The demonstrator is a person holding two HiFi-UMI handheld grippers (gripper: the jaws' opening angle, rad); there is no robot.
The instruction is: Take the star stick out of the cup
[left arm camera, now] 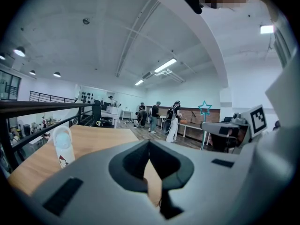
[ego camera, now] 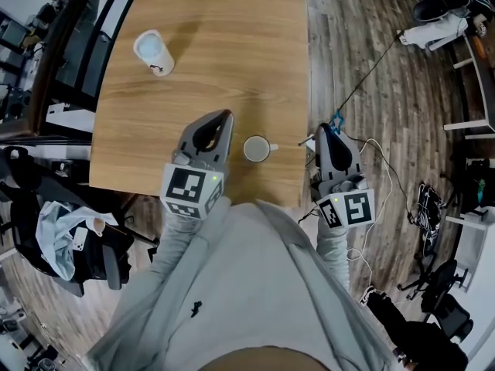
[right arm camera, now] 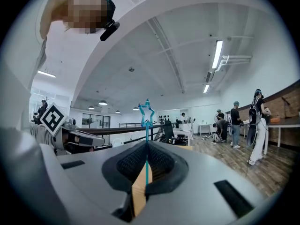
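Note:
A small white cup [ego camera: 256, 148] stands near the front edge of the wooden table [ego camera: 216, 60]. The blue star stick [ego camera: 336, 120] is out of the cup, off the table's right edge. My right gripper [ego camera: 324, 130] is shut on its thin shaft, and the star [right arm camera: 146, 112] stands upright above the closed jaws in the right gripper view. The star [left arm camera: 204, 108] also shows far right in the left gripper view. My left gripper [ego camera: 225, 117] hovers just left of the cup, its jaws [left arm camera: 149, 144] shut with nothing between them.
A white bottle-like object [ego camera: 153, 52] with a small figure print stands at the table's far left, also seen as the white bottle [left arm camera: 63, 146]. A chair with clothes [ego camera: 62, 234] sits at lower left. Cables [ego camera: 383, 165] trail over the wood floor to the right. People stand far off [left arm camera: 154, 116].

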